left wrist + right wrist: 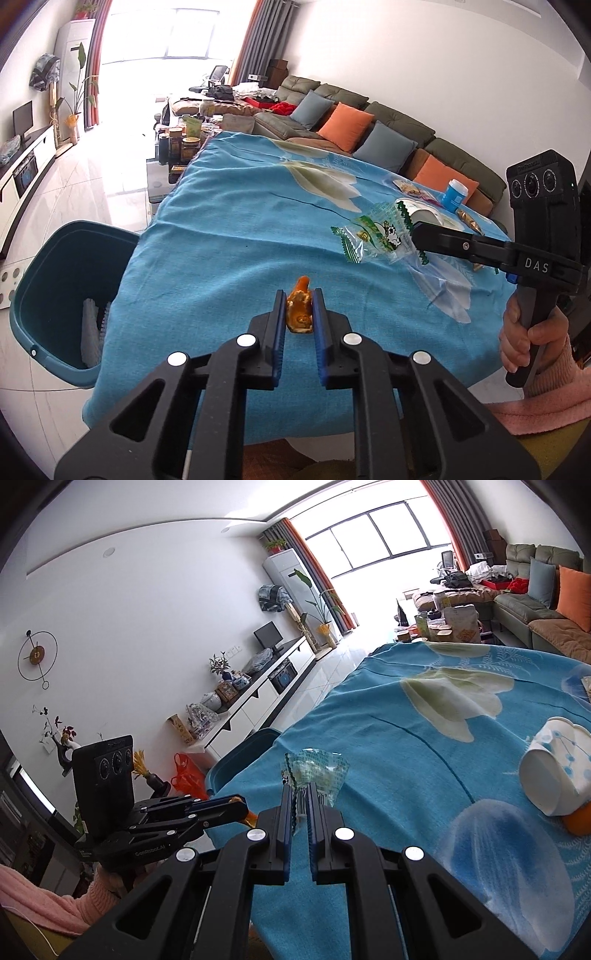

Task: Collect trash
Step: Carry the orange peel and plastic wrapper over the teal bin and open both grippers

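My left gripper (299, 295) is shut on a piece of orange peel (300, 314), held just above the near edge of the blue tablecloth (240, 221). To the right, my right gripper (415, 230) is shut on a clear wrapper with green print (373, 236), lifted off the cloth. The right wrist view shows that wrapper (317, 770) sticking up from between the right gripper (299, 788) and its blue pads. The left gripper (240, 801) lies low at the left there, with the peel (251, 816) poking out. A teal bin (55, 288) stands on the floor left of the table.
A tipped white paper cup (554, 771) lies on the cloth with an orange piece (578, 823) beside it. A blue jar (455, 195) and more wrappers (408, 188) sit at the far right. Something white (90, 332) lies in the bin. A sofa runs behind the table.
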### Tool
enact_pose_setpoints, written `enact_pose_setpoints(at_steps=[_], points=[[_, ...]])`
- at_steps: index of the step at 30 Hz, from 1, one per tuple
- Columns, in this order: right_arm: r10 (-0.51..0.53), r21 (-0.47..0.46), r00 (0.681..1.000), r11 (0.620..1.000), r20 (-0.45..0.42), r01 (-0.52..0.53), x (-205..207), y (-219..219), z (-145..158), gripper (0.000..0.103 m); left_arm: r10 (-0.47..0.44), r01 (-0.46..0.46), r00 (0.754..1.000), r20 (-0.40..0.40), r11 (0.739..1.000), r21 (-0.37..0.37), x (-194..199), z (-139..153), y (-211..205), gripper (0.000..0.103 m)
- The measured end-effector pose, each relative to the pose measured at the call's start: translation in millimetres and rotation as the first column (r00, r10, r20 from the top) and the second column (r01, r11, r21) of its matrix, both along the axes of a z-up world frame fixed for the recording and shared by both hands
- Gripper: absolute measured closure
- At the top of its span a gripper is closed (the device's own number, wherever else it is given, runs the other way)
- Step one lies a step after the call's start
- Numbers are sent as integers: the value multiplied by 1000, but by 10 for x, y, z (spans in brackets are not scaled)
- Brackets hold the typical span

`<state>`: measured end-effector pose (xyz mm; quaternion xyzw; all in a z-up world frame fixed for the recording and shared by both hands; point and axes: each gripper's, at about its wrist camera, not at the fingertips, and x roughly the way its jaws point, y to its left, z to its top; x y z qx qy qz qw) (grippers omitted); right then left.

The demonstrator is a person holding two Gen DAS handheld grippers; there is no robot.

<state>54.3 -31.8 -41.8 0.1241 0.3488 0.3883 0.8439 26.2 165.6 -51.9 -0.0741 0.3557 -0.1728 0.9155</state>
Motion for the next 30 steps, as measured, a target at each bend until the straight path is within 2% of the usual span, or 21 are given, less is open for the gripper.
enact_pose_setpoints(at_steps=[13,30], points=[[119,29,993,992,-3,-119,190,533,77,97,125,-126,991,47,992,18,-104,182,415,89],[239,52,971,970,-24,-238,420,1233,111,97,278,-284,956,90,957,55,-151,345,922,89]])
